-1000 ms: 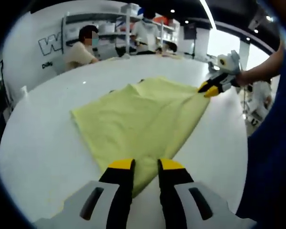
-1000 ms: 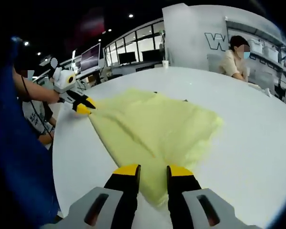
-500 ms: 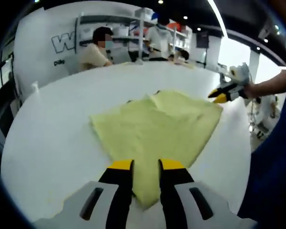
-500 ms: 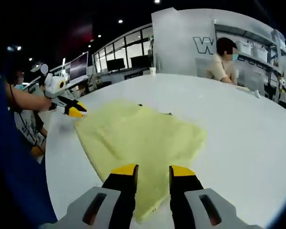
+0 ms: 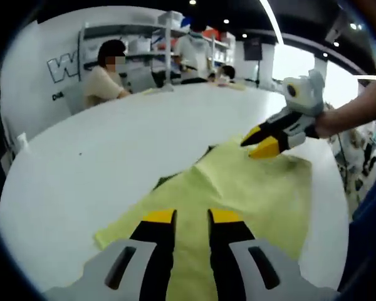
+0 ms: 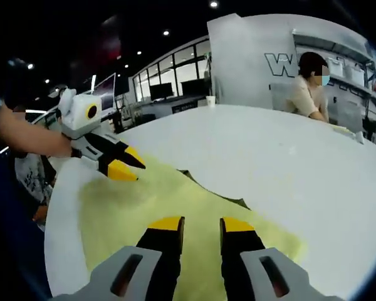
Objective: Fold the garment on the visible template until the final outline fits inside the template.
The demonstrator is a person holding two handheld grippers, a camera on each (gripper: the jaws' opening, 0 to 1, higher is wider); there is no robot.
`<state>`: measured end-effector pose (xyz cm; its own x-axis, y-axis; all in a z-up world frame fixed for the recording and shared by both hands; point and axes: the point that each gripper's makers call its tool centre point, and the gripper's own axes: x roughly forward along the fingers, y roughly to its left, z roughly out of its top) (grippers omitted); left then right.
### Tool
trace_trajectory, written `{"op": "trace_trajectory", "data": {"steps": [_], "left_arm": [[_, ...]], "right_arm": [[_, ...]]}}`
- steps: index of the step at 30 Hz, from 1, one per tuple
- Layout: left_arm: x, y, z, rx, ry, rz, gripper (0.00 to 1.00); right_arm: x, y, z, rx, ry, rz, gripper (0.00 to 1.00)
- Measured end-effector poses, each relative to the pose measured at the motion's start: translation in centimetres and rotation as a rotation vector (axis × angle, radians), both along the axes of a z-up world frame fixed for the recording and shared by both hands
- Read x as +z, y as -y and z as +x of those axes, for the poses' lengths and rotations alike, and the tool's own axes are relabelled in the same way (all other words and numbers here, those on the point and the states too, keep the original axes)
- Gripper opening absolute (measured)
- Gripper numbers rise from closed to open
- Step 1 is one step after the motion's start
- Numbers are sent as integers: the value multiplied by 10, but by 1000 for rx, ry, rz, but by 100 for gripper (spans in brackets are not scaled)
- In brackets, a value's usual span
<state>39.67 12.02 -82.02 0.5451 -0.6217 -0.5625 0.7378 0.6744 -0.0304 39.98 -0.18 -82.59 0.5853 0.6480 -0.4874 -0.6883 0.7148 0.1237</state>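
Seemingly mid-fold: yellow garment (image 5: 238, 188) partly folded on my worktop (image 5: 113, 144); dark template at twelve o'clock; both jaws released above it.

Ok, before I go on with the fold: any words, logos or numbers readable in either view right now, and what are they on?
"W": large outlined letter on the white back wall, cut off by a shelf upright; also seen in the right gripper view.
Small dark line of text under it in the left gripper view: too blurred to read.
Yellow cloth garment, white round table and both grippers: no text seen.
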Motion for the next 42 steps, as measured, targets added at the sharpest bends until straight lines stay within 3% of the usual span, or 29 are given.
{"op": "trace_trajectory", "data": {"steps": [5, 7, 9, 11, 13, 14, 17, 21, 25, 27, 34, 36, 39, 42], "left_arm": [[-20, -4, 17, 14, -17, 72, 19], [-29, -18, 21, 38, -22, 132, 18], [-35, -24, 25, 44, -22, 131, 22], [-29, -23, 28, 64, -7, 69, 17], [-29, -41, 34, 79, 31, 124, 10], [-31, -51, 35, 108, -12, 114, 10], [-31, -60, 36, 112, 6, 113, 17], [-28, -66, 35, 125, 9, 108, 18], [-23, -69, 34, 79, 22, 121, 15], [-23, -77, 38, 90, 40, 134, 18], [-26, -98, 46, 151, 16, 129, 26], [-28, -96, 41, 149, -1, 130, 28], [-32, -96, 37, 144, -19, 139, 21], [-31, -95, 37, 143, -20, 135, 17]], "right_arm": [[-23, 7, 3, 12, -36, -92, 20], [-32, 15, 7, 4, -45, -94, 16], [-31, 22, 11, -8, -33, -88, 11], [-30, 27, 13, -11, -25, -85, 8], [-32, 40, 18, -28, -21, -107, 9], [-31, 49, 17, -40, -20, -103, 9], [-32, 61, 19, -81, -26, -152, 15], [-26, 81, 23, -107, -19, -121, 18], [-21, 79, 25, -87, 3, -142, 26], [-18, 77, 25, -69, 9, -154, 33], [-21, 88, 27, -77, -4, -177, 38], [-20, 88, 27, -79, -7, -179, 38], [-24, 91, 29, -74, -11, -199, 38], [-26, 91, 30, -74, -13, -197, 31]]}}
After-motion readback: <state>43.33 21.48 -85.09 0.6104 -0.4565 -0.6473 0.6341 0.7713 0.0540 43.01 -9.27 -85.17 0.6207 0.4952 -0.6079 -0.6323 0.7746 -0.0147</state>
